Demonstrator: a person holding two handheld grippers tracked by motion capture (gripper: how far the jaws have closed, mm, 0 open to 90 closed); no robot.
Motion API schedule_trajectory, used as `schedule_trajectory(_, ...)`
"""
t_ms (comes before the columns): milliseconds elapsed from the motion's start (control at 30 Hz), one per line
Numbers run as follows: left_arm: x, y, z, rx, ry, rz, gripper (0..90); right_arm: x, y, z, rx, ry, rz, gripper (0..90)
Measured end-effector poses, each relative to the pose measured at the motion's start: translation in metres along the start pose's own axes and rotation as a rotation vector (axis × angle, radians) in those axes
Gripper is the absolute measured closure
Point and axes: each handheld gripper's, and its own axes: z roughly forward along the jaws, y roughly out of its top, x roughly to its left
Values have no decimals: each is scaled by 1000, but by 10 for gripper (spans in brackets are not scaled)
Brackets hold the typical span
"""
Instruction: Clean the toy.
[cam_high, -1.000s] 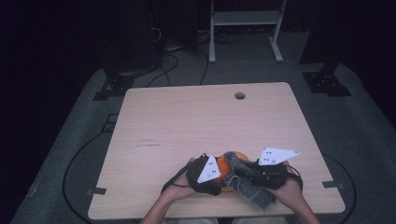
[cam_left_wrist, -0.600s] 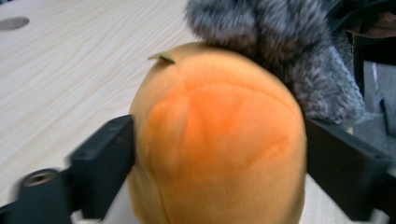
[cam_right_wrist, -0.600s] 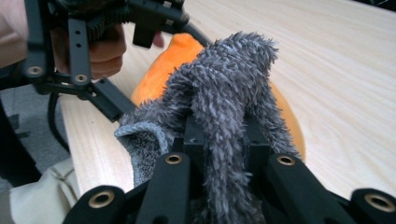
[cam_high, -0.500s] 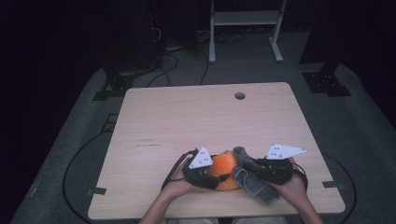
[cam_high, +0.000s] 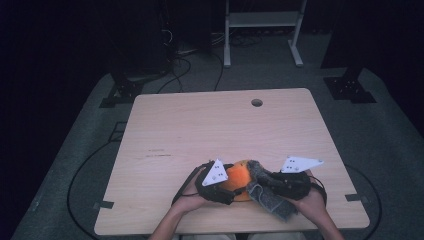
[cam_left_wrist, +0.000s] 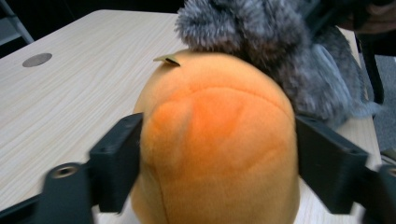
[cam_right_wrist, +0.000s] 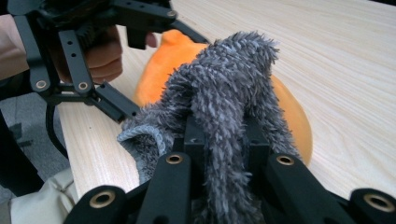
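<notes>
An orange plush toy (cam_high: 238, 176) lies near the table's front edge. My left gripper (cam_high: 226, 184) is shut on the orange plush toy (cam_left_wrist: 217, 140), one black jaw pressed to each side. A grey fuzzy cloth (cam_high: 265, 192) drapes over the plush's right side. My right gripper (cam_high: 267, 181) is shut on the grey cloth (cam_right_wrist: 224, 112), which bunches up between its jaws and hangs against the orange plush (cam_right_wrist: 285, 112). In the right gripper view the left gripper (cam_right_wrist: 116, 100) and the hand holding it are close by at the upper left.
The wooden table (cam_high: 200, 130) has a round cable hole (cam_high: 257, 102) near its far edge. Dark floor with cables surrounds it, and a white stand (cam_high: 260, 30) is beyond the far side.
The two grippers have drawn slightly apart. More of the orange plush now shows between them, and the grey cloth has shifted right and down with the right gripper.
</notes>
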Motion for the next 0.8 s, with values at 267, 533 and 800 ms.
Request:
schedule_trajectory(267,10,-1,-5,6,-31,-121,109,-17,-18,3,55,-31,78,764)
schedule_trajectory(533,2,-2,-4,-4,-25,-58,294,-19,-16,-1,89,22,72,762)
schedule_trajectory(800,-6,2,-4,1,-70,35,245,5,6,-6,-13,63,-22,761)
